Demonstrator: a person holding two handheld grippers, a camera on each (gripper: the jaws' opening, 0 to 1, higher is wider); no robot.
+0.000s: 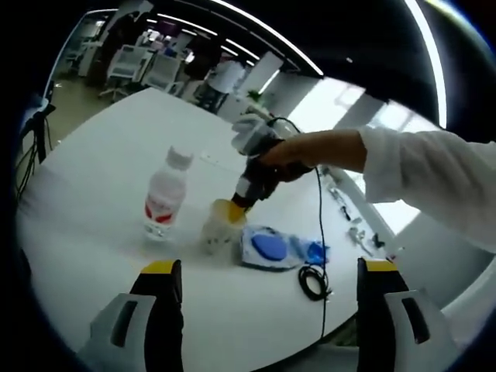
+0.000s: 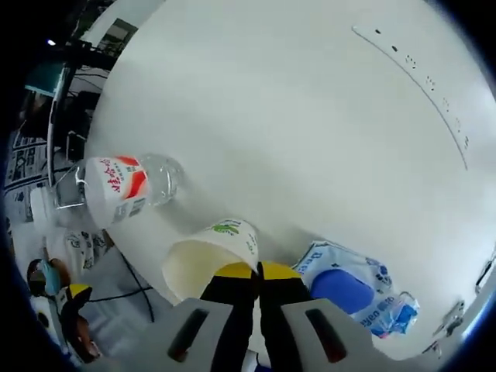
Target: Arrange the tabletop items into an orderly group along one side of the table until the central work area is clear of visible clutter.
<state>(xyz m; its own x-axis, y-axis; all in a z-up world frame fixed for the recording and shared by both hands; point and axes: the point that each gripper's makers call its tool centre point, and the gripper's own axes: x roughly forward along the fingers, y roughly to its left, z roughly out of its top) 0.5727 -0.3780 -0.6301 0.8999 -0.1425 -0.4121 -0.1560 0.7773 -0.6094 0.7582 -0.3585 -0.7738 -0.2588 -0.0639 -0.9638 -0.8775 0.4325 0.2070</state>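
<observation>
Right gripper pinches the paper cup rim, hiding its near edge.

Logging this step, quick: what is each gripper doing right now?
Left gripper: open, holding nothing, above the table.
Right gripper: shut on the paper cup rim.

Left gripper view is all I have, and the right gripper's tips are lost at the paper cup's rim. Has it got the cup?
Observer: Yes. In the right gripper view the right gripper has its jaws nearly together, pinching the paper cup at its rim.
Operator: Anything inside the cup?
Observer: No, the inside looks empty from there.
Operator: Any print on it?
Observer: A small green mark just under the rim.
</observation>
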